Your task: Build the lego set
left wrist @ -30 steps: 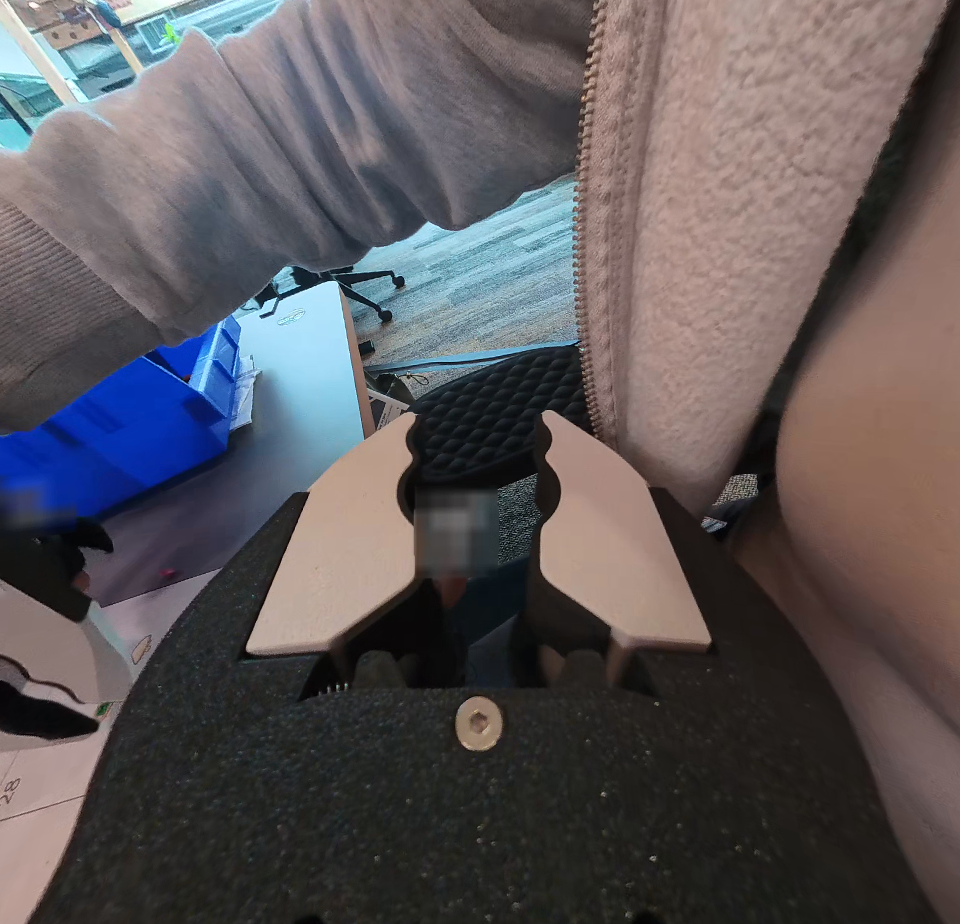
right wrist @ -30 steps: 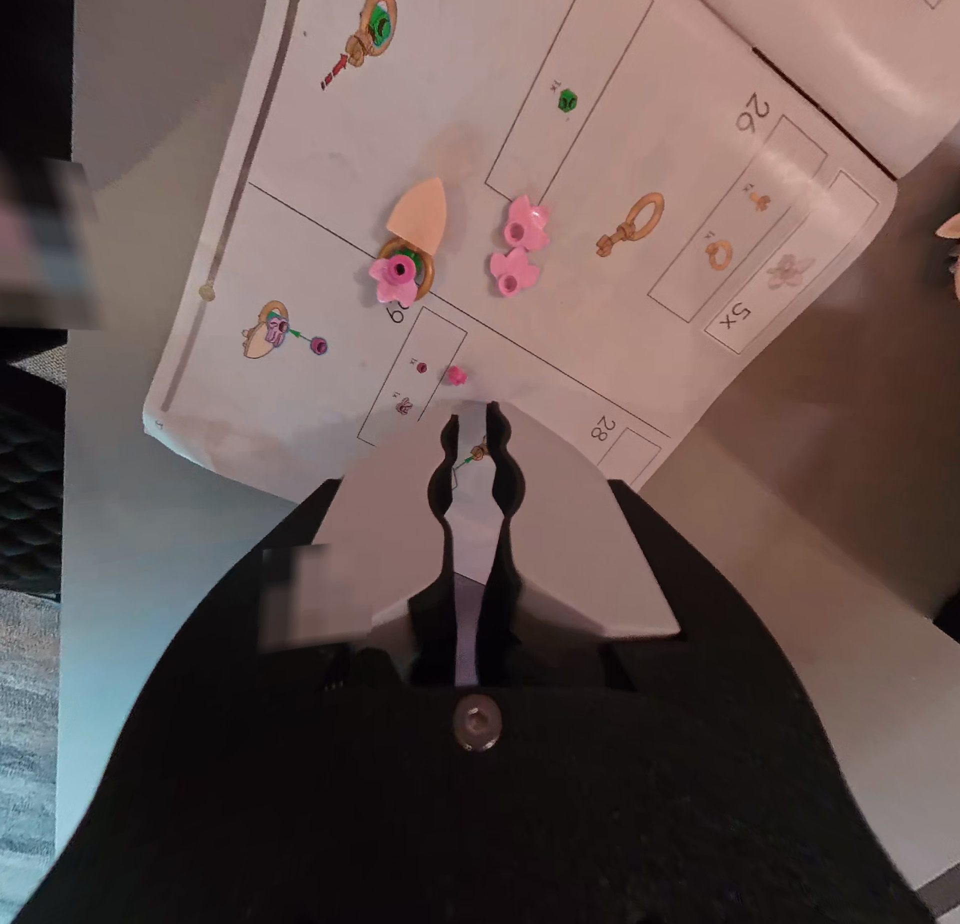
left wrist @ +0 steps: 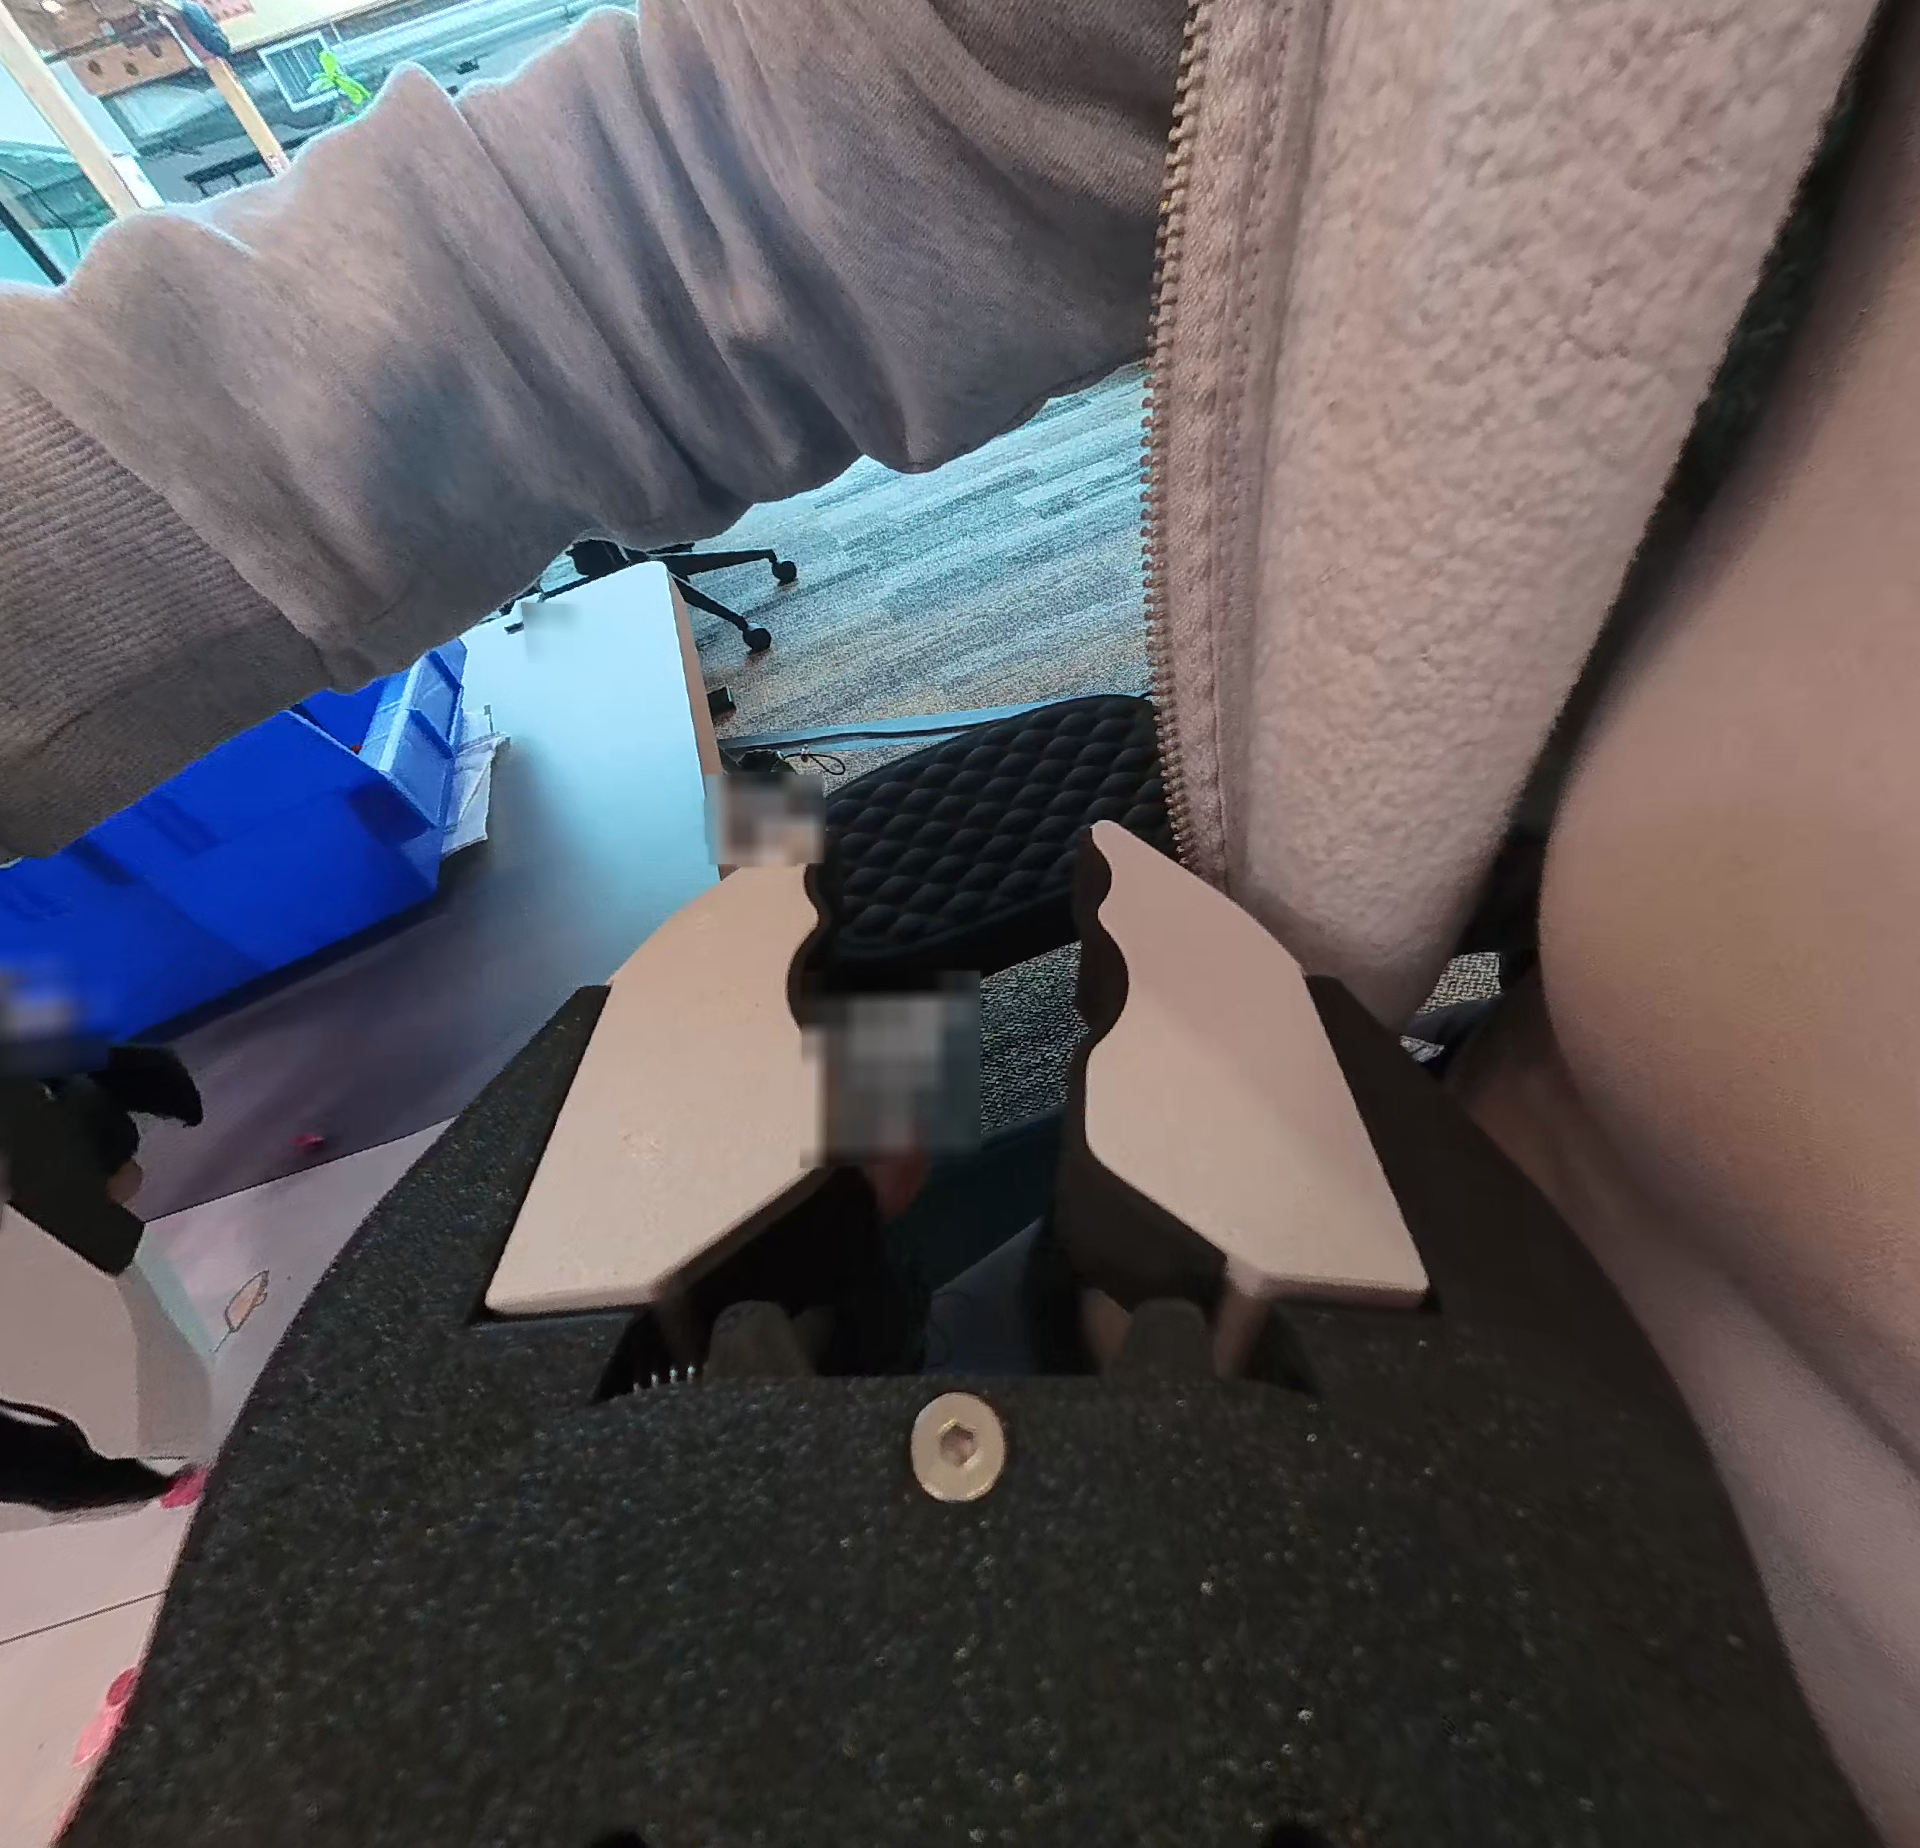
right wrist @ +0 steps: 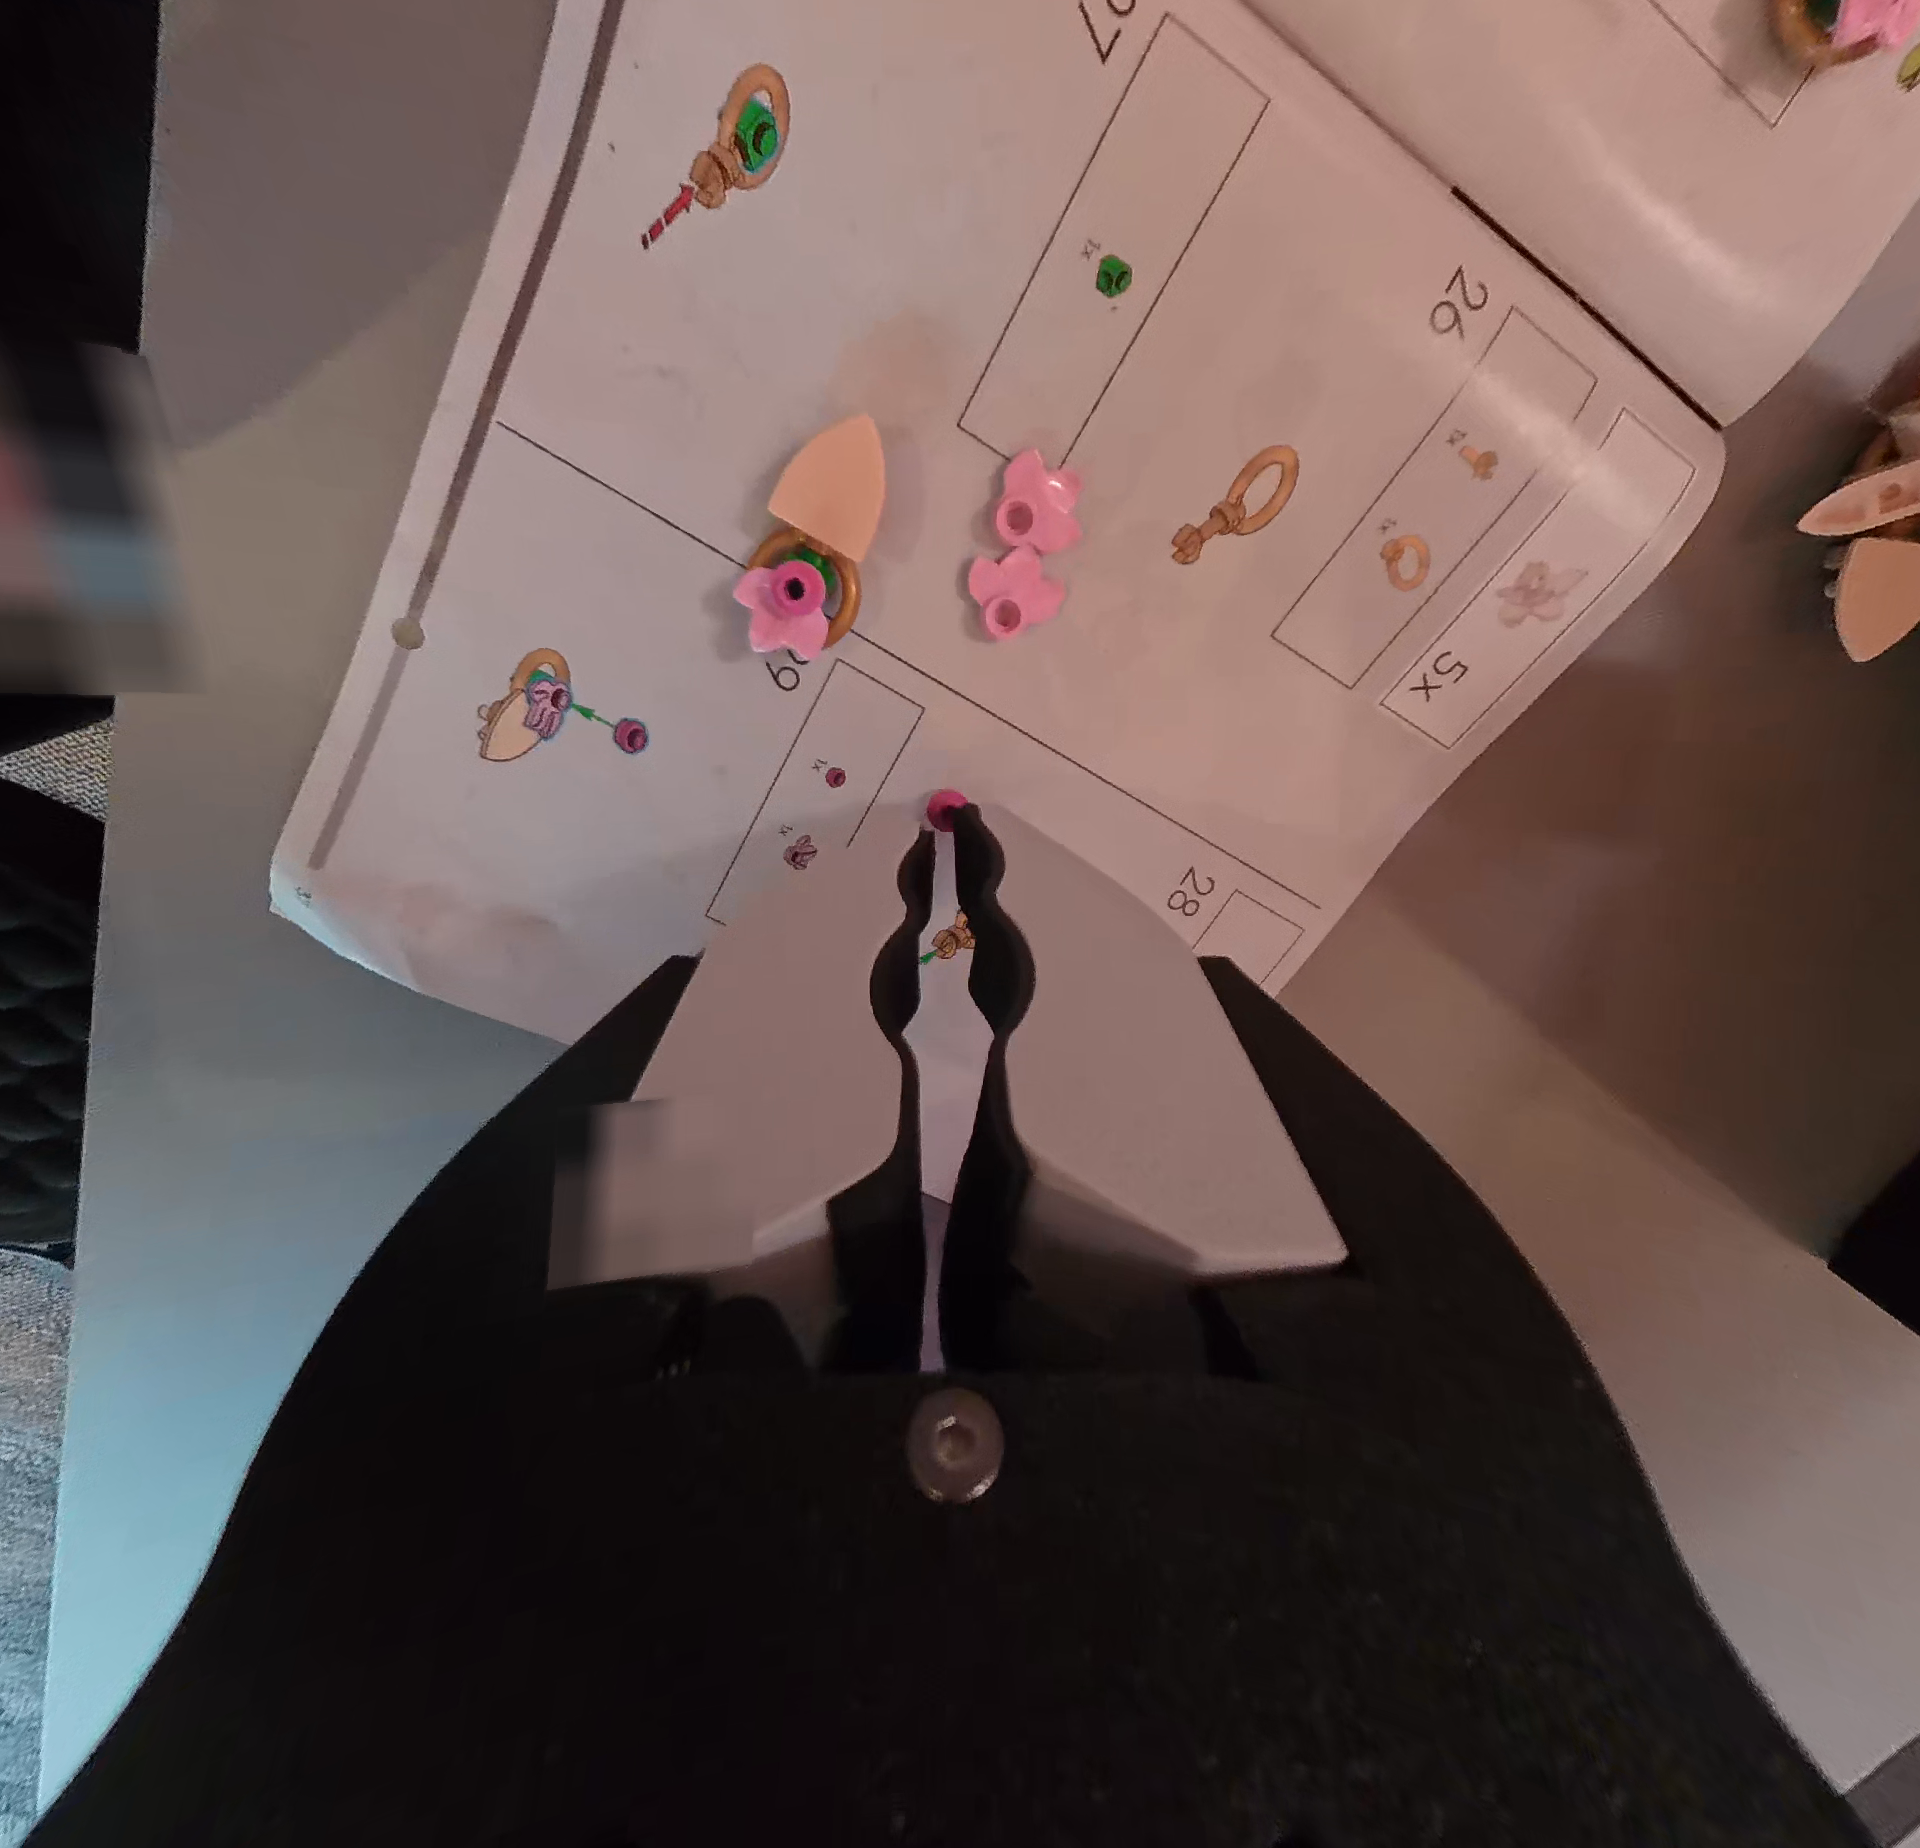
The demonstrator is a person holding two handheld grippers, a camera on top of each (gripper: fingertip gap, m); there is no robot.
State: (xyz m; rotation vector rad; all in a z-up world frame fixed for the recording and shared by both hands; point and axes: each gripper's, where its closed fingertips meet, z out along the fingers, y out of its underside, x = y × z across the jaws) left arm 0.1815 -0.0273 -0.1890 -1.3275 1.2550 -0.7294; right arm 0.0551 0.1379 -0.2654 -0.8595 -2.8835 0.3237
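1. Right wrist view: the right gripper [right wrist: 943, 830] has its fingertips pinched on a tiny round magenta stud [right wrist: 944, 809], low over the near edge of an open white paper instruction booklet [right wrist: 1247, 271].
2. The booklet lies on a pale grey worktop [right wrist: 260, 1123]; bare worktop shows left and right of the booklet, and the worktop's left edge is near.
3. On the page, nearer its middle: two loose pink plastic flower pieces [right wrist: 1023, 546] and one small assembly of a peach petal, gold ring and pink flower [right wrist: 805, 562].
4. The left gripper [left wrist: 945, 879] is held off the worktop's edge, jaws wide apart and empty, close to a pale fleece jacket [left wrist: 1507, 448].
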